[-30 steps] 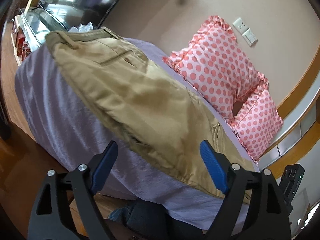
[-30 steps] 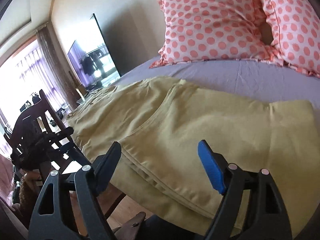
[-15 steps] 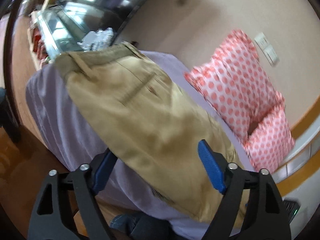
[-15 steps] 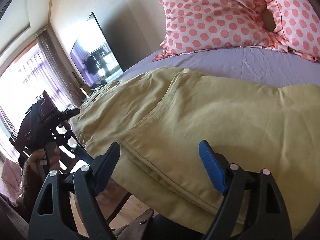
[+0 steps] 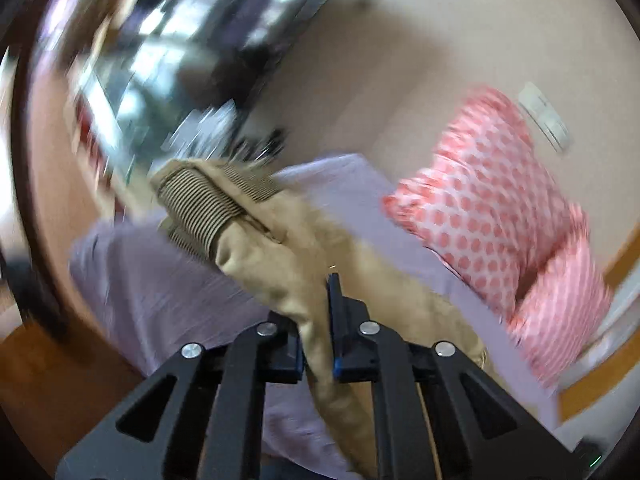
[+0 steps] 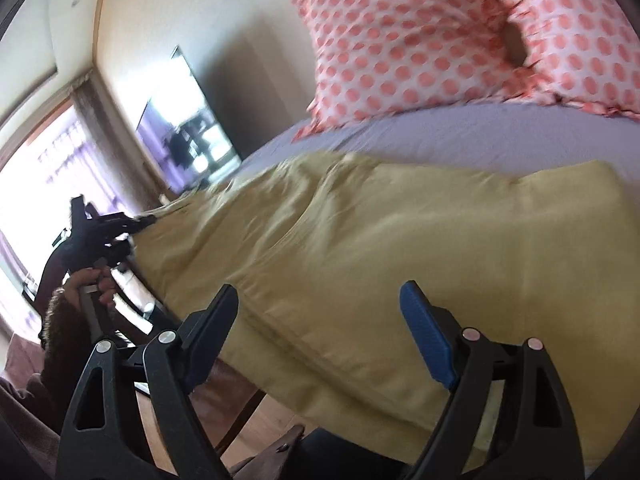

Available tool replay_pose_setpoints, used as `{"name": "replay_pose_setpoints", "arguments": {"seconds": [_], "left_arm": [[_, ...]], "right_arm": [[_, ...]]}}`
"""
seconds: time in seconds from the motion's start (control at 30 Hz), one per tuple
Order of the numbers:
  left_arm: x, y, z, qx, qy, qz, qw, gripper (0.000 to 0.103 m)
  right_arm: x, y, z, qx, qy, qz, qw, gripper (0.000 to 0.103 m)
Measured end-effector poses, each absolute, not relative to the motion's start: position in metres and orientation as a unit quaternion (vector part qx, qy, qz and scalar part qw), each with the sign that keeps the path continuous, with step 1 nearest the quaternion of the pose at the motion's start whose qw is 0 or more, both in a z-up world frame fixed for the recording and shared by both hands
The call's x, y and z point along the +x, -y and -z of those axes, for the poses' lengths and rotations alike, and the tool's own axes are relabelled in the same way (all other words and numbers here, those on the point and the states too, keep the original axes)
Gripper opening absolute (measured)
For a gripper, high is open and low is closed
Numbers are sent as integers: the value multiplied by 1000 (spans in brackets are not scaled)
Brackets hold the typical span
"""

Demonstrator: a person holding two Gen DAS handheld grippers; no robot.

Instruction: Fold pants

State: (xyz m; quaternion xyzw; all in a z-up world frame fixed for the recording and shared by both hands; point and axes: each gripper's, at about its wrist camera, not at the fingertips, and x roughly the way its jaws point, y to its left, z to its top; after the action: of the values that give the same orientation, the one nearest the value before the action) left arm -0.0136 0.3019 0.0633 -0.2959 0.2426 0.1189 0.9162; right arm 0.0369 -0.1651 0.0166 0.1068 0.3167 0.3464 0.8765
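Now the left gripper (image 5: 318, 344) is closed tight on a fold of the tan pants (image 5: 280, 264), which lie on the lilac bed sheet (image 5: 152, 284) just ahead. Meanwhile the right gripper (image 6: 320, 336) stays wide open with nothing between its fingers, above the near edge of the pants. Further behind them rest two dotted pillows (image 6: 404, 40).

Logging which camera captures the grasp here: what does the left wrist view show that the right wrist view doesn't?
Only the left wrist view shows the left tongs shut on a bunched fold of the khaki pants, the ribbed waistband lifted off the sheet, and a wall switch.

Only the right wrist view shows the right tongs open above the flat pants, the person's hand holding the other tool, and a bright window.

Both show the pants, the lavender bedsheet and the polka-dot pillows.
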Motion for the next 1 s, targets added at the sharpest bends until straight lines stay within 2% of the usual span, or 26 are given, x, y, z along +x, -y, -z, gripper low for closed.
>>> {"name": "replay_pose_setpoints", "arguments": {"seconds": [0.07, 0.17, 0.27, 0.37, 0.47, 0.53, 0.63, 0.67, 0.73, 0.77, 0.8, 0.83, 0.9, 1.0], "left_arm": [[4, -263, -100, -232, -240, -91, 938, 8], [30, -160, -151, -99, -219, -2, 971, 9], [33, -50, -164, 4, -209, 133, 969, 10], [25, 33, -139, 77, -228, 244, 939, 11], [12, 100, -79, 176, -279, 305, 893, 10], [6, 113, -50, 203, -305, 330, 870, 10], [-17, 117, -42, 261, -270, 314, 872, 12], [-21, 115, -43, 263, -274, 321, 868, 14], [-27, 108, -51, 233, -291, 354, 858, 21], [-28, 99, -57, 201, -304, 378, 851, 22], [-27, 81, -67, 151, -318, 405, 844, 28], [-24, 61, -76, 104, -322, 422, 841, 40], [-11, 27, -89, 33, -319, 404, 857, 50], [30, -27, -88, 4, -333, 266, 905, 52]], "right_arm": [[37, 187, -23, 126, -298, -323, 890, 85], [37, 238, -34, 176, -262, -265, 911, 85], [32, 296, -40, 239, -227, -199, 923, 85], [26, 340, -39, 286, -218, -158, 920, 86], [25, 364, -30, 325, -232, -161, 903, 87], [33, 369, -21, 341, -257, -176, 887, 87], [51, 368, -9, 356, -293, -212, 862, 87], [56, 364, -8, 357, -305, -222, 855, 86], [68, 354, -3, 347, -334, -240, 843, 73], [76, 349, 0, 334, -354, -242, 839, 69], [81, 344, 5, 324, -371, -244, 835, 63], [81, 341, 9, 318, -382, -246, 832, 54], [85, 335, 11, 290, -394, -242, 838, 52], [87, 331, 13, 282, -393, -252, 838, 50]]}}
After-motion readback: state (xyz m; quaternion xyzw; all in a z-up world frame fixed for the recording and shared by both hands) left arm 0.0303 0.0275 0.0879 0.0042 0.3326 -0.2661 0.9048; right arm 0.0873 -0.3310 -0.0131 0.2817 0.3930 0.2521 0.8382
